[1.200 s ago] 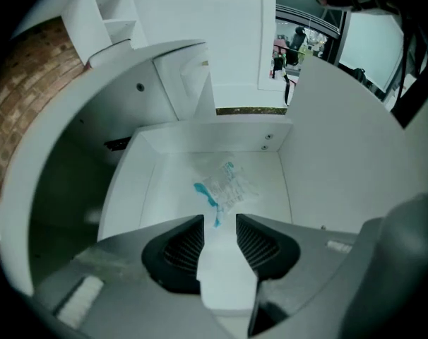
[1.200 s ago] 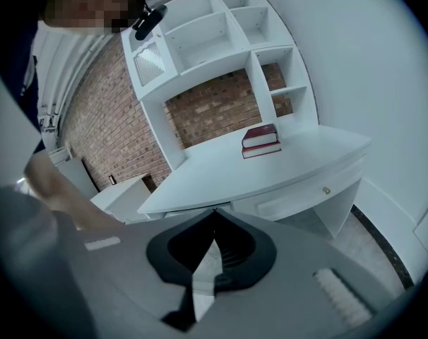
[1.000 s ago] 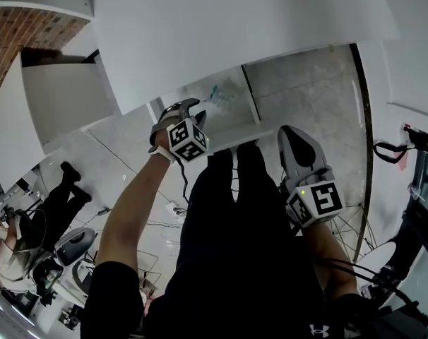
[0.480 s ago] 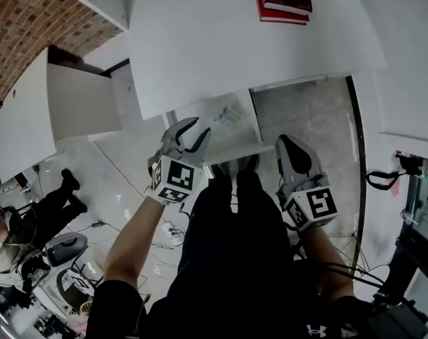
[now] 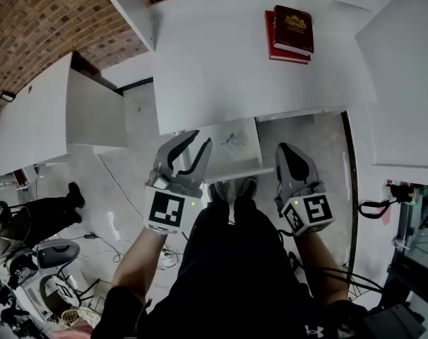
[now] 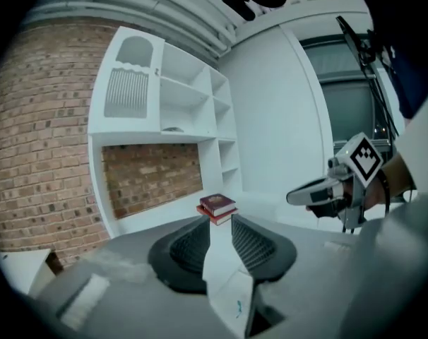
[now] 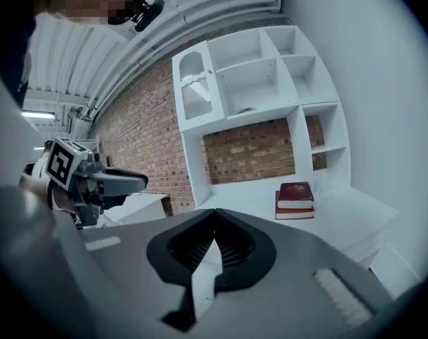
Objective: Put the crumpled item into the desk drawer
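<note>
From where I stand, the crumpled item (image 5: 232,140), a pale wisp with a teal fleck, seems to lie already inside the open desk drawer (image 5: 239,169), at about one o'clock from the left gripper (image 5: 193,147). That gripper's jaws are apart and closing, with nothing between them. The right gripper (image 5: 287,155), at three o'clock of the drawer, has its tips together and carries nothing. What looks left is shutting the drawer: set one gripper against the front edge, mid-width, and push straight toward twelve o'clock under the desk (image 5: 221,69), slowly, so the light item stays put
</note>
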